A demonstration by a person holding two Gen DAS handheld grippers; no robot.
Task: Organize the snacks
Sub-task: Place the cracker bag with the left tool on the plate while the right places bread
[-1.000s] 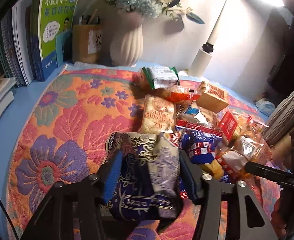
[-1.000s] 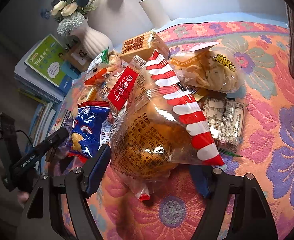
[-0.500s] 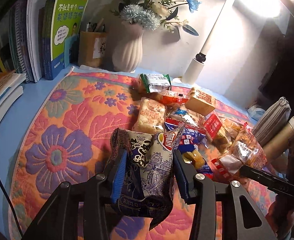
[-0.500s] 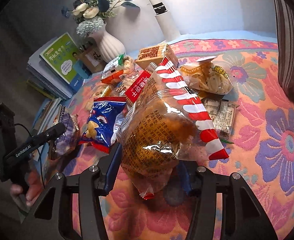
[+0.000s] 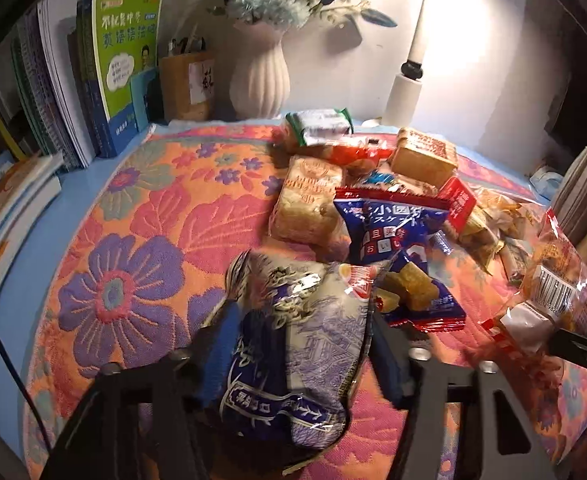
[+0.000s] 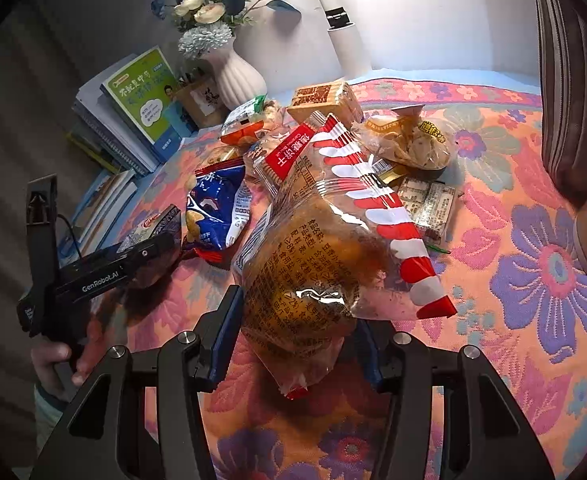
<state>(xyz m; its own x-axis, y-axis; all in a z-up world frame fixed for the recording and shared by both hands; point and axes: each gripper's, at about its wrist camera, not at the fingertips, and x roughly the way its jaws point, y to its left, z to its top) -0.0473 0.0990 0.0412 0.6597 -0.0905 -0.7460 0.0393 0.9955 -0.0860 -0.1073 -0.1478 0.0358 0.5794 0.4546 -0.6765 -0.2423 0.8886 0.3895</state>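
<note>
Snacks (image 5: pixel 377 184) are piled on the flowered cloth (image 5: pixel 125 264) near the white vase (image 5: pixel 259 80) and the books (image 5: pixel 93 76). A blue and white bag (image 5: pixel 297 344) is squeezed between the fingers of the left gripper (image 5: pixel 299 344). A clear bread bag (image 6: pixel 313 264) with red and white stripes is held in the right gripper (image 6: pixel 297 340), though its right finger is mostly hidden, so the grip there is hard to see.

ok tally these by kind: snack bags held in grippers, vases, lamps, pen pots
held snack bags: 2, the purple bag in the left gripper and the striped bag in the right gripper
vase: 1
lamp: 1
pen pot: 1
total: 5
</note>
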